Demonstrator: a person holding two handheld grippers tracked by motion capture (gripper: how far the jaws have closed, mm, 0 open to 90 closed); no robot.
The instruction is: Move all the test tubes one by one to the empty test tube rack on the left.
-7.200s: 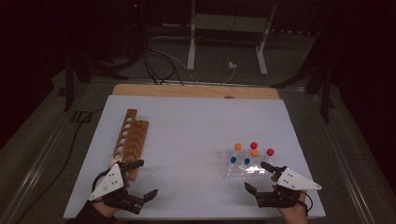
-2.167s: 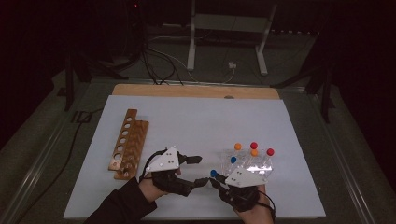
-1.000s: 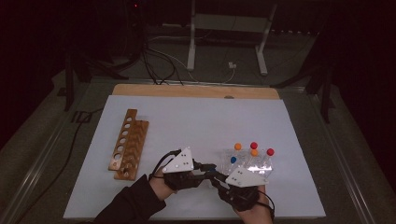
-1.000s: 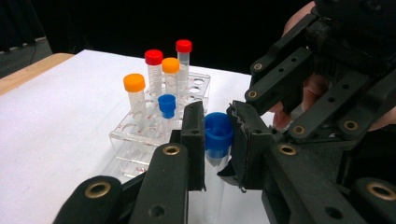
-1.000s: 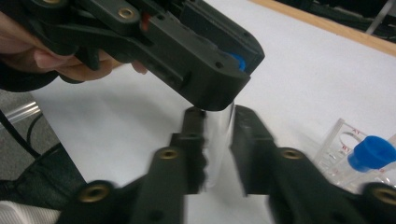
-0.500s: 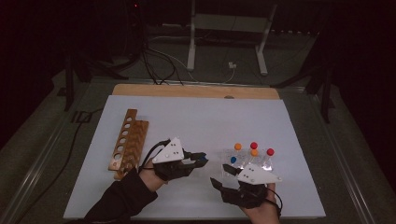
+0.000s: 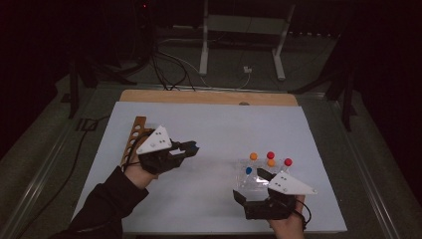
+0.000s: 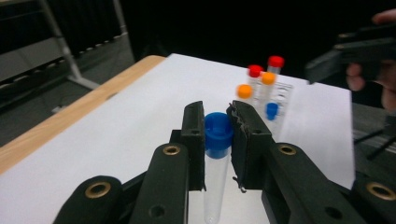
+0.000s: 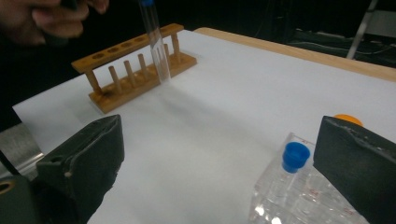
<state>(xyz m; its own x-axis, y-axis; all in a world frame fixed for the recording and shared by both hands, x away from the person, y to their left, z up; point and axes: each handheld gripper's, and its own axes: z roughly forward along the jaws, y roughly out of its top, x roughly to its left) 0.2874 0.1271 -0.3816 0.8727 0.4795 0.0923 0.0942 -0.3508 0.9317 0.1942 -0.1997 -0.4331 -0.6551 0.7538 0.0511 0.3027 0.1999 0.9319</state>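
The white worktop (image 7: 224, 129) is lying under both hands, carrying a wooden tube rack (image 9: 135, 74) to the far side of the left gripper (image 8: 217, 128) and a clear plastic rack (image 9: 299, 200) just beyond the right gripper (image 7: 251, 186). In the high view the left gripper (image 7: 191, 148) is hovering above the worktop, with the wooden tube rack (image 7: 133, 139) partly hidden behind it. Its fingers (image 8: 194, 133) are clenching the blue-capped tube (image 8: 217, 154) just below the cap, the clear body hanging down between them; the right gripper view is showing that same tube (image 9: 156, 44) hanging upright in front of the wooden rack. The right gripper's fingers (image 9: 86, 163) are standing released, having just been opening, with nothing between them. Beyond those fingers, the clear rack is holding another blue-capped tube (image 9: 295, 158); farther past it, orange-capped tubes (image 7: 254, 156) and red-capped tubes (image 7: 287, 162) are standing upright.
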